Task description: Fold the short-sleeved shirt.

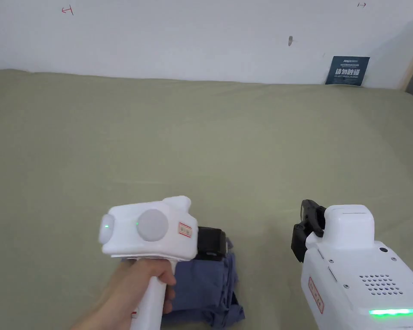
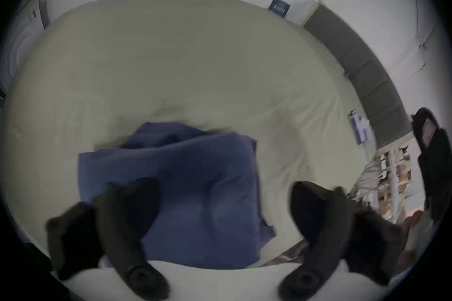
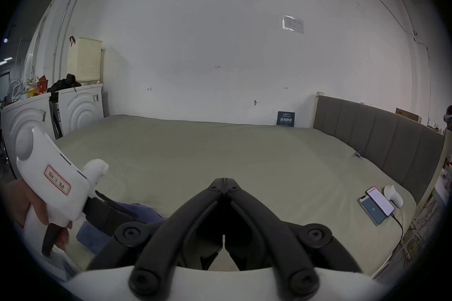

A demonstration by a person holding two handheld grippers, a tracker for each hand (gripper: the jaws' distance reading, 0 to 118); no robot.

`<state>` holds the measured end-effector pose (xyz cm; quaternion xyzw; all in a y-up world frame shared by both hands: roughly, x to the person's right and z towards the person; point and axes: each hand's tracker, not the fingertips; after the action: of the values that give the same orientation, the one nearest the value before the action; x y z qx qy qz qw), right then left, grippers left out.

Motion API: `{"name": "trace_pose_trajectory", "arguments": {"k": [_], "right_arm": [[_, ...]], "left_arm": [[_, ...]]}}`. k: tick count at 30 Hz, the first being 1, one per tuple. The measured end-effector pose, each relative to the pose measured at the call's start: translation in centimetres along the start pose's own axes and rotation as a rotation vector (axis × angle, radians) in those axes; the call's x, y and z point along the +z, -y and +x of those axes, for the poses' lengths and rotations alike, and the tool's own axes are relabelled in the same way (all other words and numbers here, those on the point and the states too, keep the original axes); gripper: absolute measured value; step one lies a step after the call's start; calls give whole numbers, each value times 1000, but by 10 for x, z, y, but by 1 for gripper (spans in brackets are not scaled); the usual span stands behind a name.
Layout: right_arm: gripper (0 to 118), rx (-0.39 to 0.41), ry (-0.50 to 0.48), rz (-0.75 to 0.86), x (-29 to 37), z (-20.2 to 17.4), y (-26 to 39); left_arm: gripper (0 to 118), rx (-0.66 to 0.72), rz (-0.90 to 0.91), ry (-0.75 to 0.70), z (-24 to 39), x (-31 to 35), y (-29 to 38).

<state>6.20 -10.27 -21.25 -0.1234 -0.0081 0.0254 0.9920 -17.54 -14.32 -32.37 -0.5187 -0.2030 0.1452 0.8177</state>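
A blue short-sleeved shirt (image 1: 205,288) lies folded in a small bundle on the olive bed sheet (image 1: 201,142), near the front edge. My left gripper (image 1: 212,243) hovers just over its far edge, held in a hand. In the left gripper view the left gripper (image 2: 222,194) stands open, jaws wide apart, with the shirt (image 2: 183,172) below and between them, blurred. My right gripper (image 1: 306,227) is to the right of the shirt, off the cloth. In the right gripper view the right gripper (image 3: 223,181) is shut with nothing in it, and the shirt (image 3: 97,233) lies at lower left.
Two phones (image 3: 376,206) and a white device (image 3: 393,195) lie on the bed's right side by the grey headboard (image 3: 379,135). A blue sign (image 1: 346,71) leans on the far wall. White washing machines (image 3: 80,106) stand beyond the left side.
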Motion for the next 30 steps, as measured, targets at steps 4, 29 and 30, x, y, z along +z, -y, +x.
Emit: {"name": "trace_pose_trajectory", "arguments": {"k": [4, 29, 30], "right_arm": [[0, -23, -2, -6, -1, 2, 0], [0, -118, -278, -207, -18, -8, 20], [0, -198, -407, -307, -33, -11, 22]], "left_arm": [[36, 121, 95, 193, -43, 37, 2], [0, 137, 24, 388, -98, 9, 18], [0, 119, 61, 352, -105, 26, 19]]}}
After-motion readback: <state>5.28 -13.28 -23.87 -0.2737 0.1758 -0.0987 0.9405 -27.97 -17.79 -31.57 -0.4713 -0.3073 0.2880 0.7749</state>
